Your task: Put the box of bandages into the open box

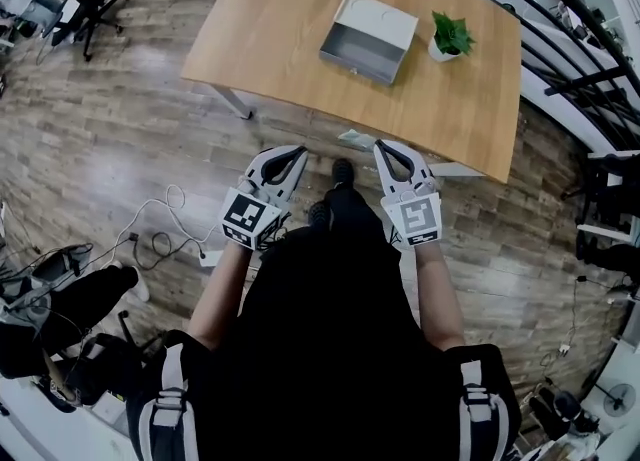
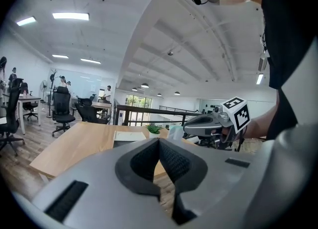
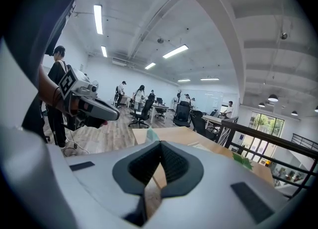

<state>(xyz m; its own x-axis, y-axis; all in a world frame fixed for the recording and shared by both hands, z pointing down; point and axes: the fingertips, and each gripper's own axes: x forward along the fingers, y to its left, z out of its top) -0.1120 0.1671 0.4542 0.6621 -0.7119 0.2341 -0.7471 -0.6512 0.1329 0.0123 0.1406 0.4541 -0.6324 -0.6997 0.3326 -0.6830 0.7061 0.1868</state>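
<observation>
**Status: both grippers closed and empty; bandage box on table edge**

1. Left gripper (image 1: pixel 297 153): the two jaws are pressed together along their dark ribbed pads. The left gripper view shows the tips meeting with nothing between them. The gripper is held in front of the person, short of the near edge of the light wooden table (image 1: pixel 280 39), above the wood-plank floor (image 1: pixel 120 139).

2. Right gripper (image 1: pixel 382 147): the jaws are likewise fully together, and the right gripper view shows no object clamped. This gripper is level with the left one, and the two are held apart, one on each side of the person's body.

3. Small pale green box of bandages (image 1: pixel 356 137): it lies on the near edge of the table, between the two gripper tips and nearer the right one. Neither gripper touches it.

4. Open grey rectangular box (image 1: pixel 368 36): it rests further back on the table, well apart from the bandage box, opening upward. The visible interior holds nothing.

5. Small green plant in a white pot (image 1: pixel 450 37): it stands upright just beside the open box, on its right.
</observation>
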